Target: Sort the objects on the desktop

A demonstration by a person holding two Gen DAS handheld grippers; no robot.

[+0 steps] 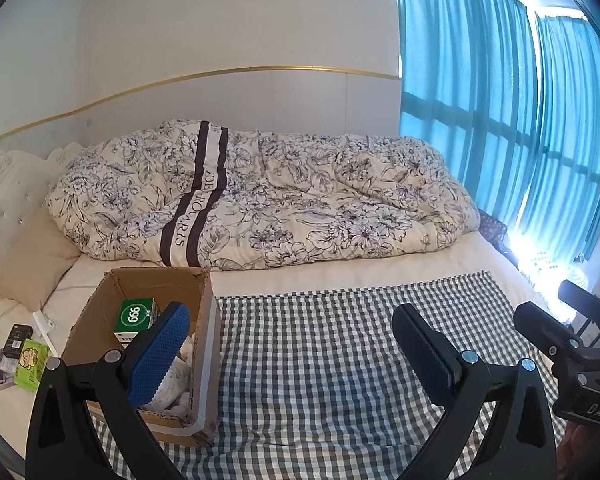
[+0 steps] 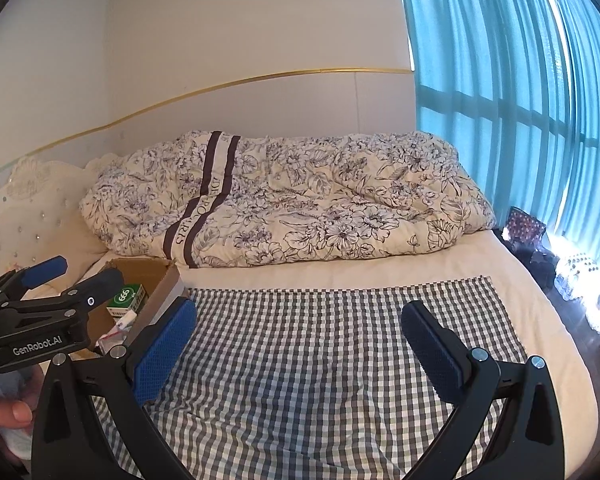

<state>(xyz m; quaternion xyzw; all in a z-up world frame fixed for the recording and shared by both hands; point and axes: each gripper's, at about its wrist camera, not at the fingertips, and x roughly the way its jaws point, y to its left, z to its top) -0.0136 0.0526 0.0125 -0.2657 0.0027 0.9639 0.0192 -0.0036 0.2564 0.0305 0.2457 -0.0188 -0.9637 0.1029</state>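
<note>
Left gripper (image 1: 292,354) in the lower middle of its own view, fingers (image 1: 158,354) spread wide apart, nothing between them, only checked cloth (image 1: 340,360) below. Right gripper (image 2: 300,354) the same in its own view: fingers (image 2: 164,354) wide open and empty above the same cloth (image 2: 320,360). In the left view, the right gripper also visible as a black body at the right edge; in the right view, the left gripper at the left edge with blue pads parted, a thumb (image 2: 8,412) of the person below it at the lower left corner. Cardboard box (image 1: 100,312) at lower left of the left view, standing on the bed at the left edge of the cloth, top open. Inside the box a green and white carton (image 1: 136,318) marked 999, upright near the far side, and some white packets below it, partly hidden by the left finger. Same box (image 2: 156,280) and carton (image 2: 126,298) at middle left in the right view. Outside the box, at the far left of the left view, a light green packet (image 1: 30,364) and a dark small box (image 1: 16,338) lying on the sheet, just beside each other. Flowered quilt (image 1: 260,196) bunched across the middle of the frame, beige pillow (image 1: 36,260) at left, blue curtain (image 1: 500,100) at upper right.
</note>
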